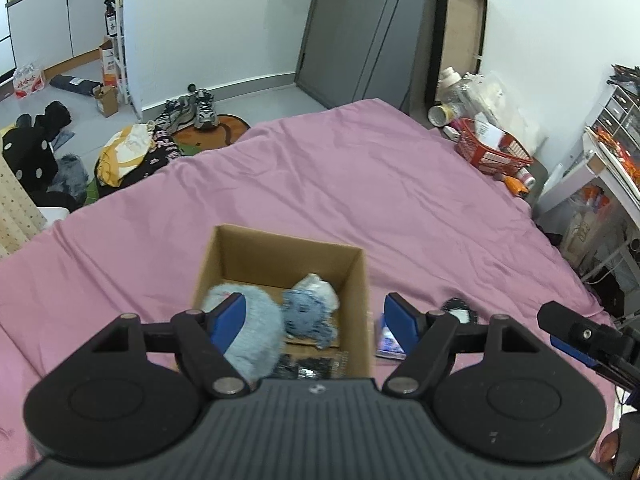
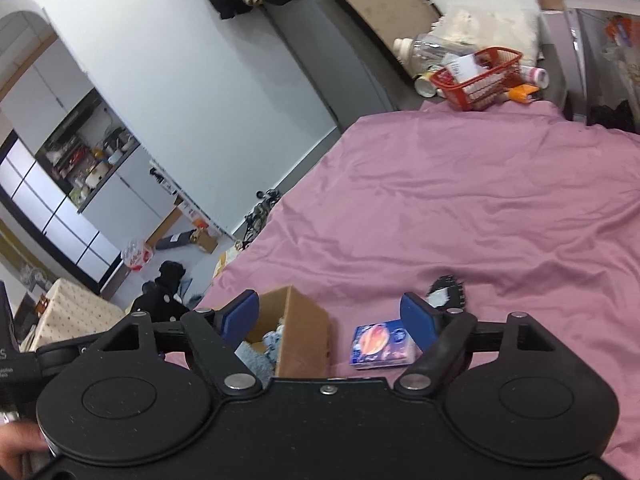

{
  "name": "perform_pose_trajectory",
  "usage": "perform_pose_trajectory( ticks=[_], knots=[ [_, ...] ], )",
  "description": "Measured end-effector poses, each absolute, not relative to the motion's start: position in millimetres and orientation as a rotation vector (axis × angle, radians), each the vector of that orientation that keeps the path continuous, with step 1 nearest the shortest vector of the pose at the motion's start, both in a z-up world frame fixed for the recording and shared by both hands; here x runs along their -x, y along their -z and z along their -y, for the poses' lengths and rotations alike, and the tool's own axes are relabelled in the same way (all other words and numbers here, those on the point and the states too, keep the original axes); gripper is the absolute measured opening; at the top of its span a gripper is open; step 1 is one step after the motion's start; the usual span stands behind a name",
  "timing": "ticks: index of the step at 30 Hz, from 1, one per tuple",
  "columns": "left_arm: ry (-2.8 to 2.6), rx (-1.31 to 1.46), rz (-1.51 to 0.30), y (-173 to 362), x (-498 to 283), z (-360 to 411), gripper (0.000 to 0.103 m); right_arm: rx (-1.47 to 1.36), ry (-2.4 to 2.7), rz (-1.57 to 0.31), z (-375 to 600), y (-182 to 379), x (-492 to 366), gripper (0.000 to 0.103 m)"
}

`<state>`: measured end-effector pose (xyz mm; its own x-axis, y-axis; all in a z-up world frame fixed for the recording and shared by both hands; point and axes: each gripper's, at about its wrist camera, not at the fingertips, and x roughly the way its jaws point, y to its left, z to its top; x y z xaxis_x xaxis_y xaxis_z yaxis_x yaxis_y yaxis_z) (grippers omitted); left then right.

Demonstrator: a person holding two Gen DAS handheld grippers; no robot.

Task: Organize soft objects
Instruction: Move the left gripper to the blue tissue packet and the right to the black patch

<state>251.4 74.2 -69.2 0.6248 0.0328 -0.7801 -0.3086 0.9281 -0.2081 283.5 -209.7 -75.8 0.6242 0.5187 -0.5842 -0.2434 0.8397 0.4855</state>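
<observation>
Bed (image 1: 360, 184): box (image 1: 356, 280) holds plush toys (image 1: 310, 306).

Pink bed (image 1: 360, 184); cardboard box (image 1: 356, 280); packet (image 2: 382, 344)

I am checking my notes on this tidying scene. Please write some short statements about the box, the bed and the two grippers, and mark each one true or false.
1. The cardboard box stands open on the pink bed cover. True.
2. The box is empty. False: a fluffy grey-blue item and a blue-white soft toy lie inside.
3. The left gripper is clamped on the toy. False: its jaws are open and hold nothing.
4. A small blue packet lies on the cover outside the box. True.
5. The right gripper is open. True.
</observation>
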Motion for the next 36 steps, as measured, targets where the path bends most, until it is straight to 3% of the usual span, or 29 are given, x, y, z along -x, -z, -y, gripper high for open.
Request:
perform_pose_trajectory(
  ticks=[36],
  knots=[
    [-0.203,0.153,-1.009,150.8,-315.0,71.3,0.073,-0.712,-0.276,-0.88,299.8,154.6,-327.1,0.075]
  ],
)
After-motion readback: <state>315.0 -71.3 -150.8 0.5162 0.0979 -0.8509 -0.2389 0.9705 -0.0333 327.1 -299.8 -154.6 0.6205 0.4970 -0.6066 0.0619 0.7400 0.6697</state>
